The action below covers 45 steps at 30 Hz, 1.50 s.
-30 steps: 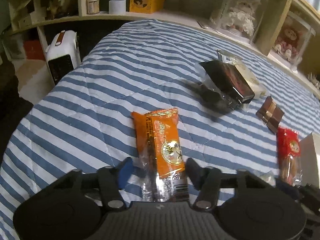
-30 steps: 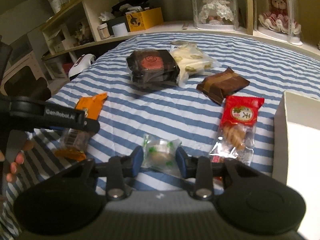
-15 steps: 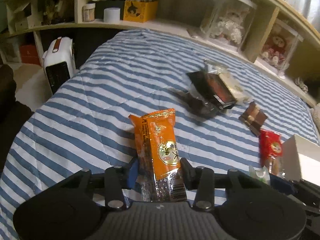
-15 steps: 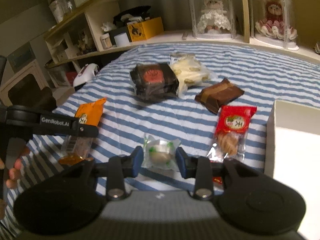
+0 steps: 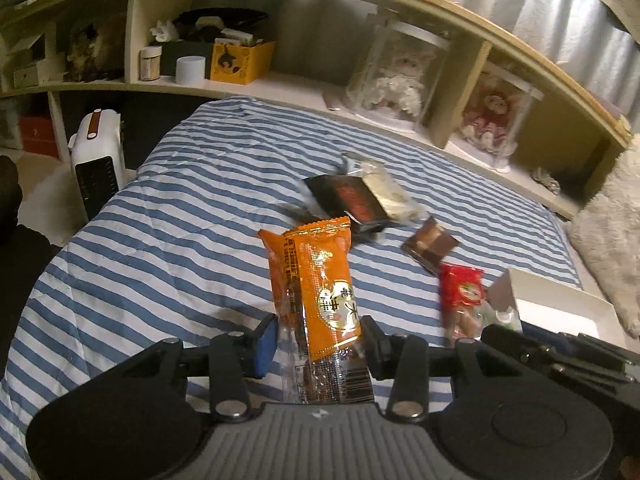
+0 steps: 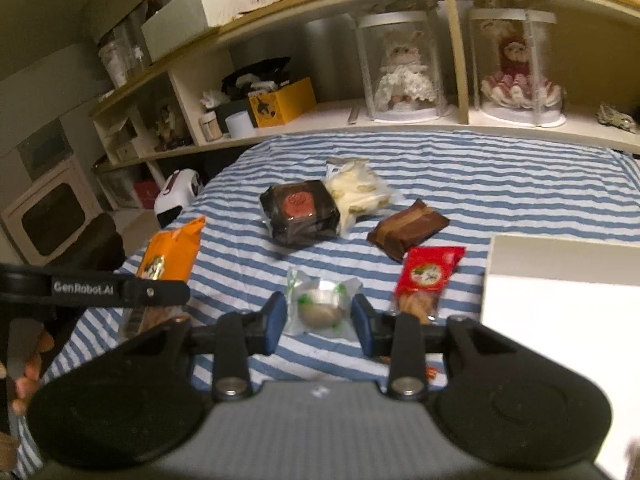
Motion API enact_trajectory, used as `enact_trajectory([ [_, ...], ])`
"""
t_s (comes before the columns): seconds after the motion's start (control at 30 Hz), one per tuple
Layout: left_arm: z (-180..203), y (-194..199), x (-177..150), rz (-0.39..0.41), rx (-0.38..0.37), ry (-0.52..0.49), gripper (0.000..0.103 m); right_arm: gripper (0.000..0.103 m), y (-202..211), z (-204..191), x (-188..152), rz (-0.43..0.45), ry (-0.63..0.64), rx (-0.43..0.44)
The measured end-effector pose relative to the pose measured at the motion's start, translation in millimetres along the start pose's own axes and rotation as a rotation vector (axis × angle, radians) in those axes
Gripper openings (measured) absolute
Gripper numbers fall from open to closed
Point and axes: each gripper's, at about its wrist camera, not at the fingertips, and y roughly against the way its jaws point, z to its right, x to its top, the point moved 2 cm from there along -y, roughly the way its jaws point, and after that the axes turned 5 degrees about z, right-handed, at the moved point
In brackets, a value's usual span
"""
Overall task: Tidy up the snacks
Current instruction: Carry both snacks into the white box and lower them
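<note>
A long orange snack packet (image 5: 320, 280) is pinched near its clear lower end by my left gripper (image 5: 318, 340), which holds it above the striped bed (image 5: 180, 220). My right gripper (image 6: 320, 320) is shut on a small clear green-and-white packet (image 6: 320, 306) with a round pastry inside, also off the bed. The right wrist view shows the left gripper (image 6: 152, 300) and its orange packet (image 6: 172, 252) at the left. A white open box (image 6: 560, 280) sits to the right, and it also shows in the left wrist view (image 5: 552, 304).
On the bed lie a dark wrapped cake box (image 6: 300, 210), a pale snack bag (image 6: 356, 192), a brown packet (image 6: 408, 228) and a red packet (image 6: 428, 280). Shelves with cased dolls (image 6: 404, 76) run behind. A white heater (image 5: 98, 152) stands on the floor at the left.
My left gripper closed on the orange packet and lifted it off the bed. My right gripper rose with the small pastry packet still held.
</note>
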Motion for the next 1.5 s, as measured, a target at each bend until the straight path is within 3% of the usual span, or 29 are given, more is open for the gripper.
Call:
enact_trajectory([
  [0.4, 39.1, 37.8, -11.3, 0.060, -0.050, -0.081, 0.046, 0.042, 56.2, 18.3, -1.8, 0.022, -0.026, -0.055],
  [0.77, 91.8, 55.2, -21.8, 0.089, -0.215, -0.082, 0.046, 0.043, 107.9, 58.3, -9.5, 0.081, -0.116, -0.128],
  [0.97, 126.9, 46.2, -37.4, 0.048, -0.315, -0.103, 0.046, 0.043, 128.5, 82.5, -19.2, 0.094, -0.159, -0.183],
  [1.13, 154.5, 29.0, -54.3, -0.027, -0.402, -0.064, 0.046, 0.044, 134.4, 96.1, -25.8, 0.080, -0.173, -0.218],
  [1.5, 180.9, -9.7, -81.8, -0.129, -0.465, -0.018, 0.046, 0.044, 131.9, 110.3, -39.2, -0.010, -0.119, -0.312],
])
